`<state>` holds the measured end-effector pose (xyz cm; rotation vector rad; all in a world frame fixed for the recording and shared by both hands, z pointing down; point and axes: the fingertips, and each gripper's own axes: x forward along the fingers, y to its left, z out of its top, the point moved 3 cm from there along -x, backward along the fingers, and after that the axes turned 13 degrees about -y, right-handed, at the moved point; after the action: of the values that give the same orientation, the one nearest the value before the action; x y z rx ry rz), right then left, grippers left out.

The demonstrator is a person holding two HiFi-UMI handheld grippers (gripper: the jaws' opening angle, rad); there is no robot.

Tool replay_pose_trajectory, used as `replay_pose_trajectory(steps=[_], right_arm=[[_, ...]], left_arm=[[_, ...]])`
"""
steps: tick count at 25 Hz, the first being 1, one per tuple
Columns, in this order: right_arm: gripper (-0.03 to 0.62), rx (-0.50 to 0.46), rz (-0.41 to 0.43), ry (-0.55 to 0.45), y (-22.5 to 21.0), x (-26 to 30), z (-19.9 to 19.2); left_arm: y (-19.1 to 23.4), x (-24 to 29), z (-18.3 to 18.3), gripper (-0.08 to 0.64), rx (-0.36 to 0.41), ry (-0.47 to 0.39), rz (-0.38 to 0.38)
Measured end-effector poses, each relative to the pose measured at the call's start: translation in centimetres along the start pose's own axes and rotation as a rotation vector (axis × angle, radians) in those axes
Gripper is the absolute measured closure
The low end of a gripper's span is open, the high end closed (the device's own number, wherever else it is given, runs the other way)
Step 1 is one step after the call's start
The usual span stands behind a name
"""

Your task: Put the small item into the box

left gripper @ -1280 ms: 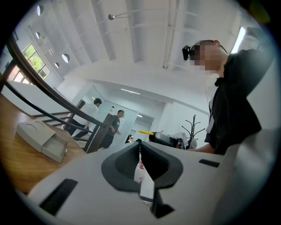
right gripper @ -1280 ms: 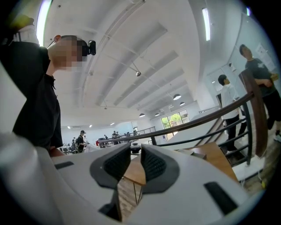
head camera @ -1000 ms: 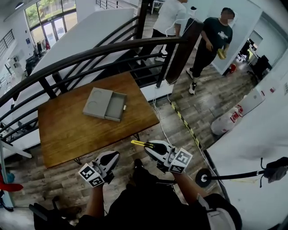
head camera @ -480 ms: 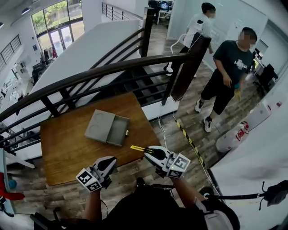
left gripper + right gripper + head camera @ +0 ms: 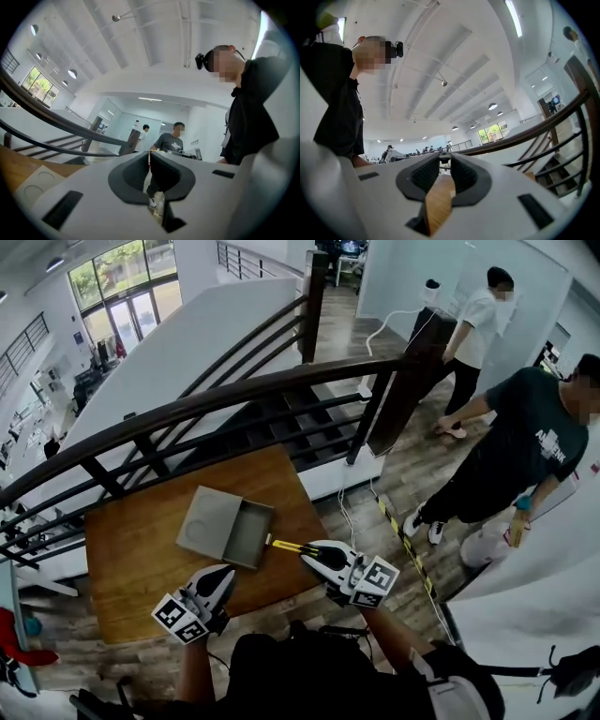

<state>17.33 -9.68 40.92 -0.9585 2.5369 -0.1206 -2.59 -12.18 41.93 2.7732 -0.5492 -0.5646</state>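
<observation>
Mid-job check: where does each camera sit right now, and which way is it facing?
Head view: on the person's head, steeply down onto wooden table, grey box, railing; shows forearms, left hand-held gripper, right hand-held gripper.
Left gripper view: rides the left hand-held gripper, tilted up toward the ceiling; person's torso at right.
Right gripper view: rides the right one, also tilted up; torso at left.
Shared: all three catch the railing; head and left gripper views share the box.

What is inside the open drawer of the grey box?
The drawer looks empty: only its bare grey floor shows. The rest of the box is covered by its flat top, so nothing in there can be seen.
</observation>
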Motion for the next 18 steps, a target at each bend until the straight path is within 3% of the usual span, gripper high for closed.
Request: replay_pose_trajectory(steps=[4,12,15,18], right_arm=[[0.515,0.008,-0.023,0.032,-1.2,2.7,-1.9],[0.515,0.028,-0.088,0.05,-2.7,9.3,-5.0],[0.515,0.002,-0.102,0.07,-3.1,11.8,-6.8],[0.515,-0.012,-0.151,0.072,-3.9,14.6,-6.2]], left_arm=[[3.1,0.1,-0.2,0.537,0.012,0.053,-0.02],[8.9,0.3,0.1,0.536,-0.093,0.055,-0.135],[11.6,-1.1,0.1,0.535,-0.113,0.04,-0.146],[14.0,-1.0,1.4,0.536,-0.151,0.046,-0.159]])
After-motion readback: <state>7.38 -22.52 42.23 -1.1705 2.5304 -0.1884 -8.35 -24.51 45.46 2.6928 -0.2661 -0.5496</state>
